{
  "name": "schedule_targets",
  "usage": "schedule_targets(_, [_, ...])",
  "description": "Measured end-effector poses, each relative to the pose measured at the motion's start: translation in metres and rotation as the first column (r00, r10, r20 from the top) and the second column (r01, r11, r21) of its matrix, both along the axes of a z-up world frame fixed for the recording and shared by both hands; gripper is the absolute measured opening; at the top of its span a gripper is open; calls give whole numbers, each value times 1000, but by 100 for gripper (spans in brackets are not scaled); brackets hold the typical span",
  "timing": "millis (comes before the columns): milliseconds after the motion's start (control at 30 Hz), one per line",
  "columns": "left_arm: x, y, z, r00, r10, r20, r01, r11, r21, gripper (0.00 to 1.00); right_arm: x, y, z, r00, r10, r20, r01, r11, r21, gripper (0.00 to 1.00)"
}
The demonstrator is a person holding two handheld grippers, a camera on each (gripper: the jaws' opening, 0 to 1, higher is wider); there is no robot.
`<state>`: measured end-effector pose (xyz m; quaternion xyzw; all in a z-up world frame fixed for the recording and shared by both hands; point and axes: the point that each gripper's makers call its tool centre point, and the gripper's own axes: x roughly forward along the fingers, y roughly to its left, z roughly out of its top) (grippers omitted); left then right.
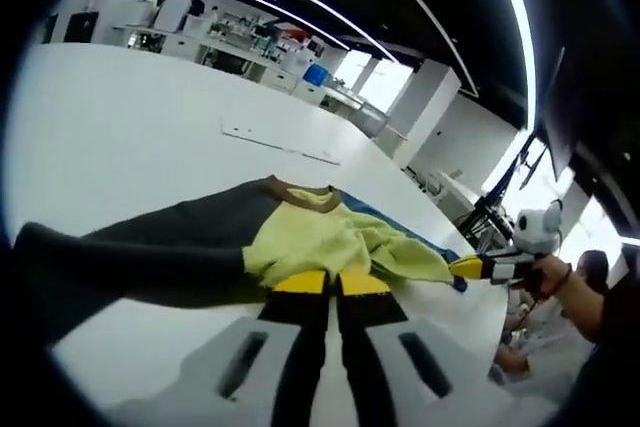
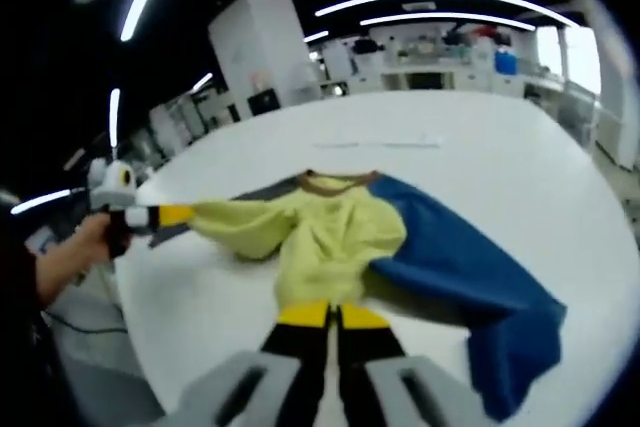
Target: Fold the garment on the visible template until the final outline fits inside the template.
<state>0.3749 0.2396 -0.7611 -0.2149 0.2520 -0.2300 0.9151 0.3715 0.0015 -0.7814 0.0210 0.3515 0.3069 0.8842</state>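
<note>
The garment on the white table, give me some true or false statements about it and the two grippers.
1. The garment has a yellow-green middle, a dark grey side and a blue side. True.
2. The right gripper is open and clear of the cloth. False: its jaws are shut on the garment's yellow-green edge.
3. The left gripper is shut on the yellow-green cloth. True.
4. The garment lies on a wooden floor. False: it lies on a white table.
5. The collar is brown. True.
</note>
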Motion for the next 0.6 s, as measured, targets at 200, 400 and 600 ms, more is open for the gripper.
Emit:
schedule_targets(200, [-12,6,7,1000,-16,1,16,1000,-4,0,-6,-7,10,1000,-15,11,15,1000,-4,0])
schedule_targets(400, [-30,11,15,1000,-28,0,28,1000,2,0,-17,-12,18,1000,-20,15,20,1000,-8,0])
schedule_targets(600, [-44,15,23,999,-47,-8,47,999,8,0,-29,-18,25,999,-34,9,34,999,-9,0])
